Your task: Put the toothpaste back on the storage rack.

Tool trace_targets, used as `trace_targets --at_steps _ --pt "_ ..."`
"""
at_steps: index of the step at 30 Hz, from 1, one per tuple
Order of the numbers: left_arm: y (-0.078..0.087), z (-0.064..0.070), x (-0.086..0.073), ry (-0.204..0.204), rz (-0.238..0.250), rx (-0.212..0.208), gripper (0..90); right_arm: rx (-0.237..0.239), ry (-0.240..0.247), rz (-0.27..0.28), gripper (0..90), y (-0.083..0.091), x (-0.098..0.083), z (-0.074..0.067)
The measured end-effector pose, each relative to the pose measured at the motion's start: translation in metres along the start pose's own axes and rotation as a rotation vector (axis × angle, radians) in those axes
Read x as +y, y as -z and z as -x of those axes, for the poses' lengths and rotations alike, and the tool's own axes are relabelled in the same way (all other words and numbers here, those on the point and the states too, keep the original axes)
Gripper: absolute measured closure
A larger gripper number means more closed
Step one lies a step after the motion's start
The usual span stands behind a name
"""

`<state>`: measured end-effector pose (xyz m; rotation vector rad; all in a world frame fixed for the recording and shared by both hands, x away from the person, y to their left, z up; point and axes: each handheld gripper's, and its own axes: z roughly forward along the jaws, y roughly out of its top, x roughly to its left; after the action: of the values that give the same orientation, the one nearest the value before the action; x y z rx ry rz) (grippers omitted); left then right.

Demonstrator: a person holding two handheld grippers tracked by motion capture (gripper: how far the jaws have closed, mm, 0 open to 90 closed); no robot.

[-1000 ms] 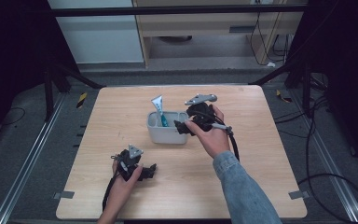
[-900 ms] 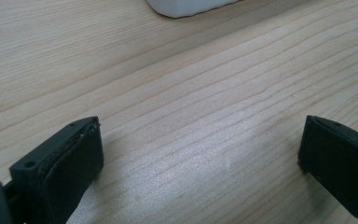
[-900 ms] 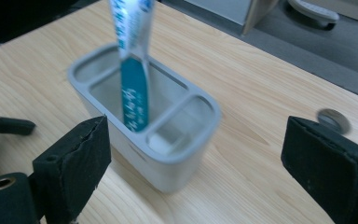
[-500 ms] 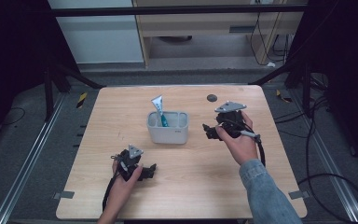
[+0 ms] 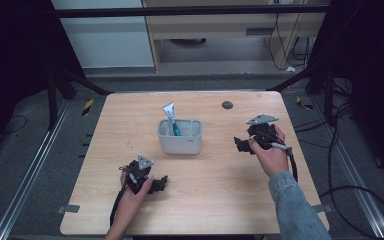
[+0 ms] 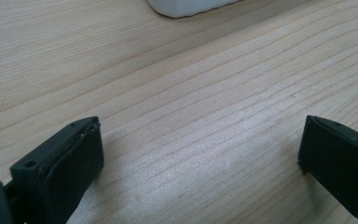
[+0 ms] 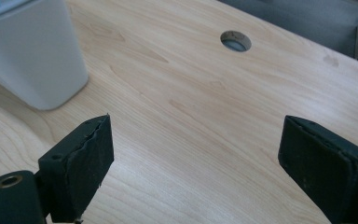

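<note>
A white holder [image 5: 180, 137] stands at the middle of the wooden table [image 5: 210, 200], with a toothpaste tube [image 5: 170, 116] sticking up out of it. To its right, my right gripper [image 5: 241, 144] is held just above the table; its jaws are wide apart over bare wood [image 7: 196, 144], with the holder [image 7: 30, 56] at their left. Low at the table's near left rests my left gripper [image 5: 161, 183], open with nothing between its jaws [image 6: 200, 154]. The holder's base [image 6: 186, 5] lies ahead of it.
A round cable hole [image 5: 227, 105] sits in the table's far right part, also ahead of the right jaws [image 7: 235, 40]. Dark frame legs and cables flank the table on both sides. A cabinet stands beyond the far edge.
My right gripper has pulled away from the holder, moving right and toward the near side, with its jaws empty. The left gripper has stayed where it was.
</note>
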<state>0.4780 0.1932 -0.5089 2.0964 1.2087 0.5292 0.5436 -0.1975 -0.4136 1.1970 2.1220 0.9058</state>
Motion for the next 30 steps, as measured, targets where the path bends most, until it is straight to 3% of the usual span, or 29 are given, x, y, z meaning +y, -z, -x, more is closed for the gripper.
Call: trace_targets --at_steps 14,23,30 --pt "0.0 0.0 0.0 0.002 0.002 0.001 0.0 -0.008 -0.046 -0.078 13.1 -0.023 -0.037 0.016" --pt "0.0 0.0 0.0 0.004 0.003 0.001 0.0 0.007 -0.118 -0.065 12.7 -0.036 -0.061 0.015" --pt "0.0 0.0 0.0 0.002 0.0 0.0 0.0 0.024 -0.15 -0.059 12.0 -0.047 -0.065 0.012"
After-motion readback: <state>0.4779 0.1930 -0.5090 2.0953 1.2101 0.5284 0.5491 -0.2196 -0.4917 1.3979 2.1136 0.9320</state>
